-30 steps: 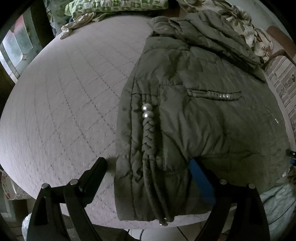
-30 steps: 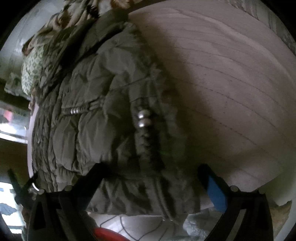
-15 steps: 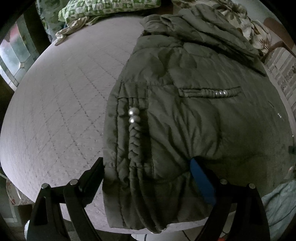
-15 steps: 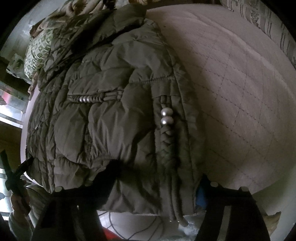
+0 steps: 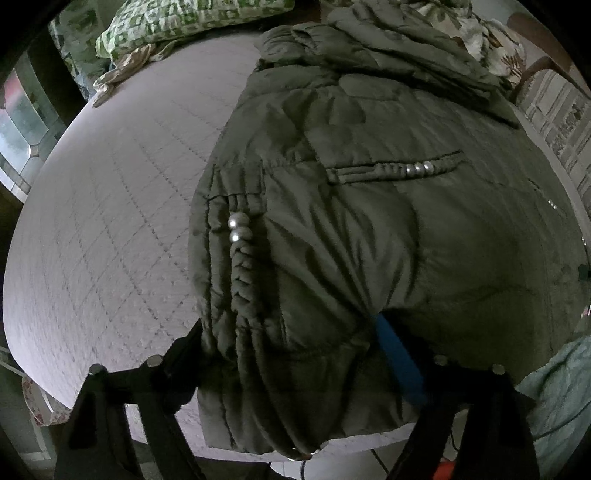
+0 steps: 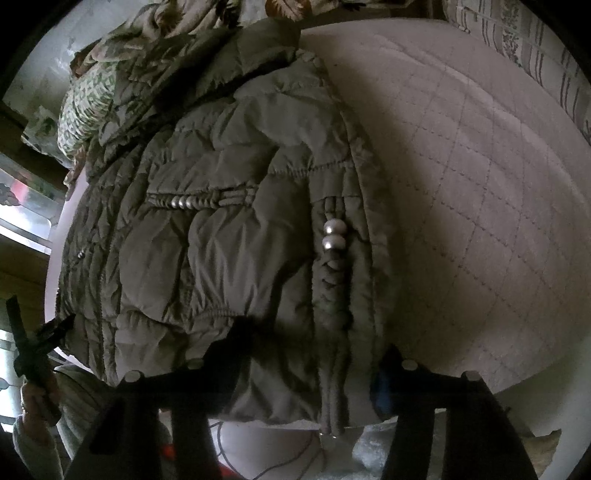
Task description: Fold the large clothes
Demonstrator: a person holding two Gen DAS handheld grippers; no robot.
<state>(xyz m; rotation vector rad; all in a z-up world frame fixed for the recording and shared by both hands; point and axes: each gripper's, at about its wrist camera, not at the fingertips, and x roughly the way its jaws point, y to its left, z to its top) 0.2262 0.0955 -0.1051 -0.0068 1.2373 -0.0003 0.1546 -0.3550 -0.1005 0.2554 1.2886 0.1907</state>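
Lying on the quilted bed, the olive puffer jacket has its hem between the spread jaws of both the left gripper and right gripper. Patterned pillows crowd the far end.

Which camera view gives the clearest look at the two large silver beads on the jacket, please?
The right wrist view: the two large silver beads appear bigger and brighter there. The left wrist view shows them smaller, left of centre.
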